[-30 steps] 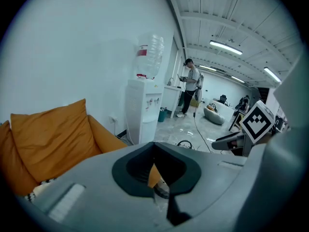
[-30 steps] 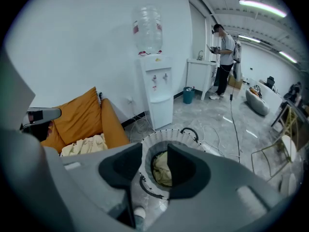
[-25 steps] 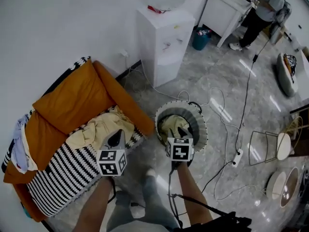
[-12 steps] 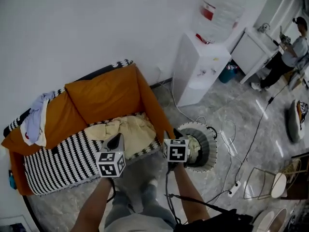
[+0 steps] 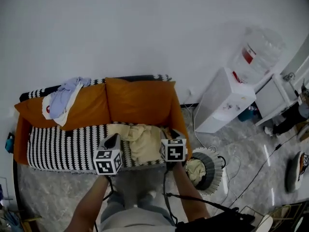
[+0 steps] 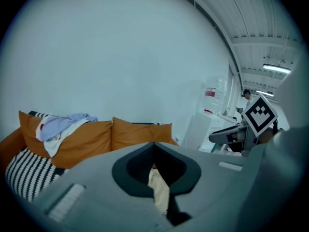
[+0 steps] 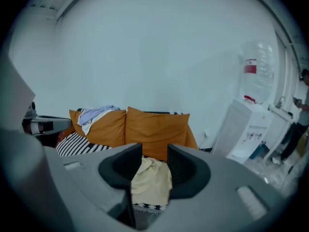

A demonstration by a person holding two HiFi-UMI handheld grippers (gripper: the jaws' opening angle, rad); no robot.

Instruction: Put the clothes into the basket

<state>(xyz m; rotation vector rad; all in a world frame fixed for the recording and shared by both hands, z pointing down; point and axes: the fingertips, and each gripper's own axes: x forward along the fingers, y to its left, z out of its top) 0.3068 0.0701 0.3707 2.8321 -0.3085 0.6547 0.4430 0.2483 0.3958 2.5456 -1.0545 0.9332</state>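
A cream garment (image 5: 140,140) lies crumpled on the striped seat of the sofa (image 5: 63,146). It also shows between the jaws in both gripper views, as cream garment (image 7: 152,180) and cream garment (image 6: 158,190). A lavender and white piece of clothing (image 5: 63,96) hangs over the left orange back cushion. The round basket (image 5: 219,166) stands on the floor right of the sofa with cream cloth inside. My left gripper (image 5: 113,141) hovers at the garment's left edge, its tips meeting. My right gripper (image 5: 171,133) hovers at the garment's right edge, open and holding nothing.
A white water dispenser (image 5: 227,100) stands against the wall right of the sofa. Cables (image 5: 231,170) trail over the marble floor near the basket. The person's legs and feet (image 5: 145,197) are in front of the sofa. Another person (image 5: 289,117) stands at the far right.
The view has swung left from the basket to the sofa. The right gripper has left its place over the basket and now hovers beside the cream garment; the left gripper has kept alongside it.
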